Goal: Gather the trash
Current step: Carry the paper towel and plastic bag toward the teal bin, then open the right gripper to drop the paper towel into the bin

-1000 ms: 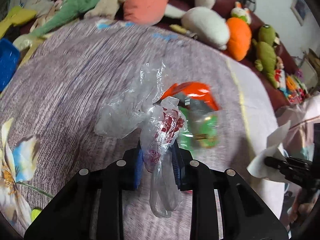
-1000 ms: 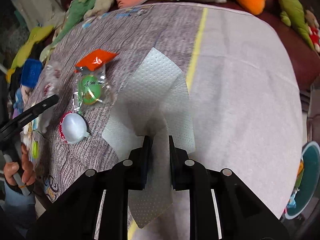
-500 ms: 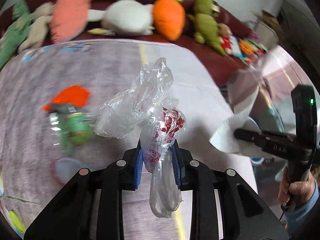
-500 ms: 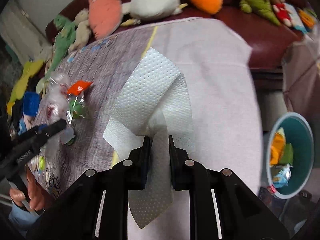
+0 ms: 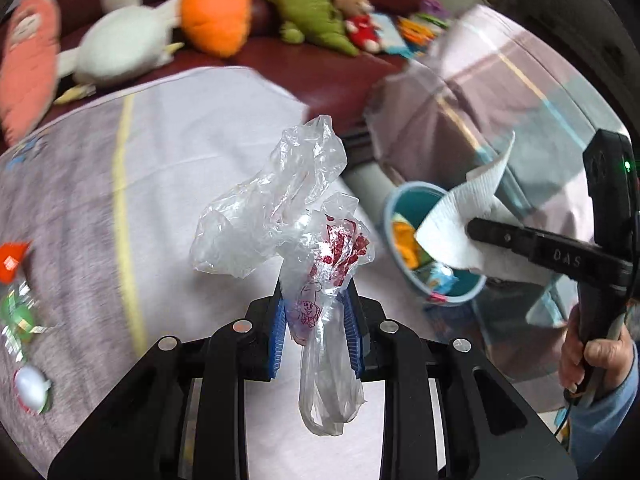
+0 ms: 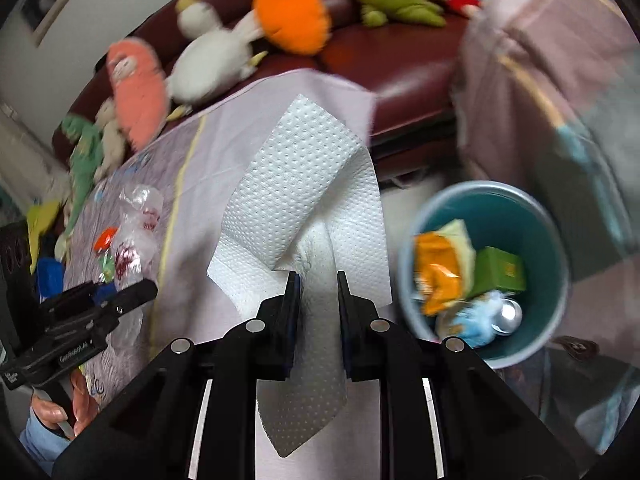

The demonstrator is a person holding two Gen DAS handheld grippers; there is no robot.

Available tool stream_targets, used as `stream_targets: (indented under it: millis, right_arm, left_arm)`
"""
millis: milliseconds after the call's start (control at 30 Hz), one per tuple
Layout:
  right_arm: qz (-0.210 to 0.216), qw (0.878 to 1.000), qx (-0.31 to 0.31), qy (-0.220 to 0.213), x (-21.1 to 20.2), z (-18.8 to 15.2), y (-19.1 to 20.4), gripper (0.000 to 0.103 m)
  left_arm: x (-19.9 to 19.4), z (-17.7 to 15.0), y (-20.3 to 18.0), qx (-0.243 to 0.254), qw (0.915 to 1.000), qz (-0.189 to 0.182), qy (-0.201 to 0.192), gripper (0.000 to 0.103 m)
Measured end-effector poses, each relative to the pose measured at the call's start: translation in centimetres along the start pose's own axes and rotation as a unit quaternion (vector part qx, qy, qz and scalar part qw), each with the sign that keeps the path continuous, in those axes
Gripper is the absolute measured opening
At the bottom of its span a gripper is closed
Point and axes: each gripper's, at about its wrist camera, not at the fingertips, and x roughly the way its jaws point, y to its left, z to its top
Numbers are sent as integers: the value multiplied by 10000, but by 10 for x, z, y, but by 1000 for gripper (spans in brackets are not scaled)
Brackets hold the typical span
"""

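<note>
Clamping a crumpled plastic bag (image 5: 280,216) in my left claw (image 5: 316,324) and a paper towel (image 6: 304,200) in my right claw (image 6: 318,280), I have swung both away from the table (image 5: 180,152) within the last second, so the teal bin (image 6: 552,240), earlier off at the frame's edge, now sits just right of my right claw, already part-filled. Dropping looks next. Behind my left claw, an orange wrapper (image 5: 10,266), green packet (image 5: 16,316) and white cup (image 5: 30,390) remain uncollected. Plush toys (image 5: 212,8) line the sofa (image 5: 320,68) beyond; nothing blocks the bin.

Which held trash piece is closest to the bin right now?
The white paper towel in the right gripper: it overlaps the teal trash bin. The clear plastic bag hangs farther left.
</note>
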Motion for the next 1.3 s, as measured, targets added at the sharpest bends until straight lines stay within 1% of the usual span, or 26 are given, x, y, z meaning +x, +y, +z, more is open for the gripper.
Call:
stream_targets:
  millis: [100, 233, 333, 500, 667, 733, 800, 833, 867, 1033, 1100, 1300]
  right_arm:
    - [-154, 9995, 266, -103, -13, 1, -36, 19]
    - [-315, 9972, 643, -213, -27, -1, -83, 19]
    - [-408, 9954, 834, -222, -30, -2, -109, 19]
    - [-490, 9938, 994, -99, -20, -3, -134, 19]
    - [-521, 9921, 1137, 49, -2, -4, -153, 20]
    - [-514, 9914, 1195, 102, 6, -4, -160, 24]
    - [-521, 9910, 1224, 127, 13, -3, -164, 34]
    - [-544, 9909, 1223, 136, 17, -3, -166, 43]
    - [-562, 9908, 1223, 139, 19, -2, -167, 47]
    - [-560, 9906, 1239, 147, 24, 0, -169, 54]
    - [-572, 9907, 1228, 122, 23, 0, -168, 61]
    - [-619, 9914, 1157, 34, 13, 1, -164, 62]
  left_arm:
    - [18, 7, -31, 233, 9996, -155, 101, 26]
    - [43, 16, -63, 462, 9981, -309, 268, 26]
    - [61, 21, -86, 607, 9966, -396, 388, 26]
    - [91, 30, -112, 767, 9941, -519, 558, 26]
    - [111, 33, -124, 878, 9921, -540, 718, 26]
    - [120, 34, -125, 892, 9915, -538, 778, 26]
    - [126, 35, -123, 863, 9914, -535, 827, 26]
    - [130, 36, -122, 841, 9914, -532, 851, 26]
    - [132, 36, -121, 822, 9914, -530, 870, 26]
    - [141, 37, -118, 788, 9912, -507, 937, 26]
    - [144, 37, -120, 784, 9910, -514, 958, 27]
    - [146, 35, -123, 789, 9906, -549, 977, 27]
